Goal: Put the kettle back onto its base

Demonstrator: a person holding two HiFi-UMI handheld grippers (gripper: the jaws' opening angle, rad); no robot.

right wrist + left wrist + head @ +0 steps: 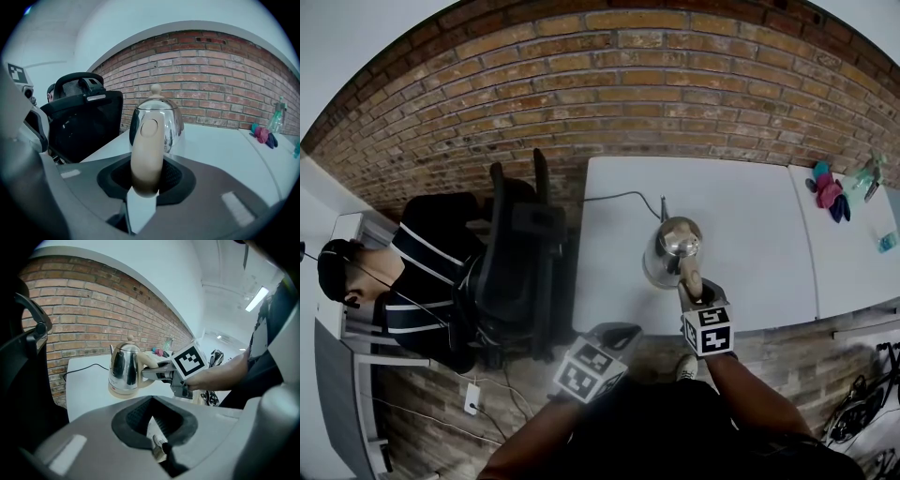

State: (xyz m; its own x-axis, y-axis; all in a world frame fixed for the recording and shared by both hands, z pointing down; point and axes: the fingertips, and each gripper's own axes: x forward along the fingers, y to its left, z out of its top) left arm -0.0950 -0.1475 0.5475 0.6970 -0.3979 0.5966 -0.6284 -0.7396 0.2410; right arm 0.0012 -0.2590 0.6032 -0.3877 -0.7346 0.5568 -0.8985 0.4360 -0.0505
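A shiny steel kettle [672, 246] [123, 366] [161, 119] stands upright on its beige base [123, 391] near the front edge of the white table [750, 216]. My right gripper [689, 286] [147, 373] [146, 176] reaches in from the front. Its jaws sit on both sides of the kettle's beige handle [146, 154], shut on it. My left gripper [614, 336] [154, 423] hangs off the table's front edge, left of the kettle. It stands open, with only floor showing between its jaws.
A black power cord [623, 197] runs from the base to the table's back left. A black office chair [520, 262] [79, 117] stands left of the table, with a seated person [412, 272] beyond it. Cloths [830, 192] and a spray bottle [865, 178] lie far right. A brick wall is behind.
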